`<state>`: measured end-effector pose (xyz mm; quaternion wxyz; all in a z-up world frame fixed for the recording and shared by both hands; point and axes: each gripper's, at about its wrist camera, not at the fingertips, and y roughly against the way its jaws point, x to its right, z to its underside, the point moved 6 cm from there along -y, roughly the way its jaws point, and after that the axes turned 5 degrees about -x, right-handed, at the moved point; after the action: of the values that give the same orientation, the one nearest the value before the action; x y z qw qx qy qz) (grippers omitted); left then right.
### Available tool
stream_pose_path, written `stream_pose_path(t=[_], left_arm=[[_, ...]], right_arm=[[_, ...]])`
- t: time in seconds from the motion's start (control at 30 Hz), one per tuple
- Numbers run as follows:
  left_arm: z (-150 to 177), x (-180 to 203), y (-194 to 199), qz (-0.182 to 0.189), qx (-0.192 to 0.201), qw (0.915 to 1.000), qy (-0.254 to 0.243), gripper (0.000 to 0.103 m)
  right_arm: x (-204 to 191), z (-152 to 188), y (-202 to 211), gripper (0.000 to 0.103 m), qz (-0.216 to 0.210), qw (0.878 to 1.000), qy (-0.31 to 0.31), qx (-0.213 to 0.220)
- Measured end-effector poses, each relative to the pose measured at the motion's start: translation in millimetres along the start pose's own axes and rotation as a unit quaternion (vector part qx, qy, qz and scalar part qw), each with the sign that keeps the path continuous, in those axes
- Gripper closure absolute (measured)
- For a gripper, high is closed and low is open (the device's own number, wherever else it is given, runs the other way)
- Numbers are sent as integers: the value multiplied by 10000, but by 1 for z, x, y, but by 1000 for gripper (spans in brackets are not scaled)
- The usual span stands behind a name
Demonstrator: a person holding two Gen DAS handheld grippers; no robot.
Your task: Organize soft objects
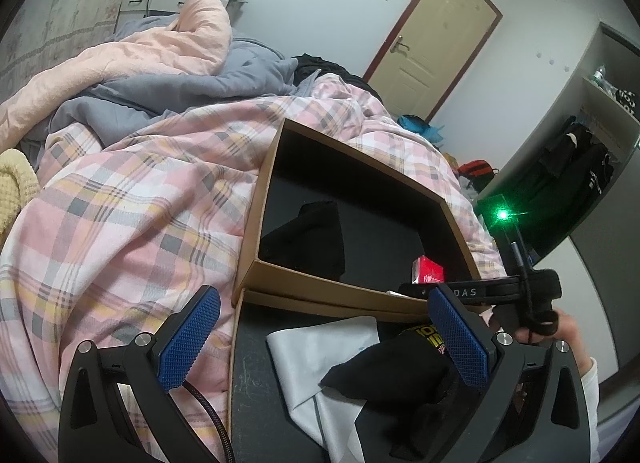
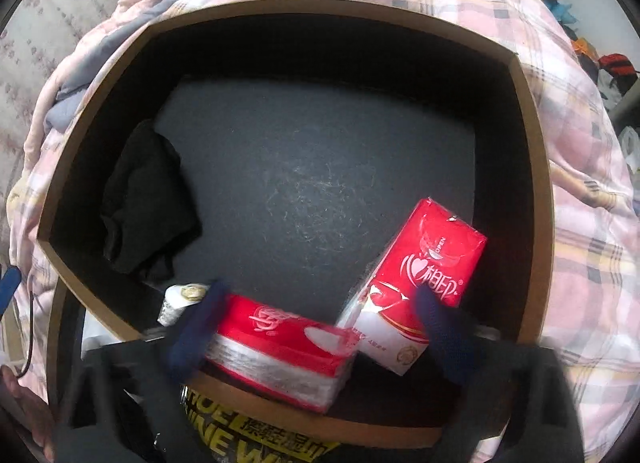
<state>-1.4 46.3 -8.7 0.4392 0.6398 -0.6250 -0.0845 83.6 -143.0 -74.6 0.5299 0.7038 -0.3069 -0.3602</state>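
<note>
Right gripper (image 2: 316,327) fingers (image 2: 196,327) half-closed around one of two red tissue packs (image 2: 280,359), contact blurred, left gripper (image 1: 324,343) fingers wide, empty, one black sock (image 2: 144,207) in cardboard box (image 2: 532,183)

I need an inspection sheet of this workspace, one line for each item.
Surface: plaid quilt on a bed.
Job's things: black cloth and two red tissue packs in the far box; grey cloth in the near box.
Clutter: pink blanket, grey blanket.
Grippers: left gripper open, empty; right gripper blurred around the packs, grip unclear.
Cables: braided cable.
Surroundings: door, open wardrobe.
</note>
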Motion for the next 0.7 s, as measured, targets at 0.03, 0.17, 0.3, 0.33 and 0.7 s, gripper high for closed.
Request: stream_pose_path(t=[0.03, 0.17, 0.3, 0.33, 0.7], left_arm=[[0, 0, 0, 5, 0, 10000, 3, 0], [0, 0, 0, 2, 3, 10000, 3, 0], [0, -1, 0, 9, -1, 10000, 20, 0], [0, -1, 0, 10, -1, 10000, 26, 0], [2, -1, -1, 8, -13, 10000, 42, 0]], right_arm=[[1, 5, 0, 50, -115, 9999, -53, -32], [1, 22, 2, 59, -230, 9997, -39, 52], [10, 40, 11, 86, -456, 9984, -226, 228], [12, 43, 14, 88, -606, 9974, -275, 262], [28, 66, 70, 98, -903, 9912, -431, 866]])
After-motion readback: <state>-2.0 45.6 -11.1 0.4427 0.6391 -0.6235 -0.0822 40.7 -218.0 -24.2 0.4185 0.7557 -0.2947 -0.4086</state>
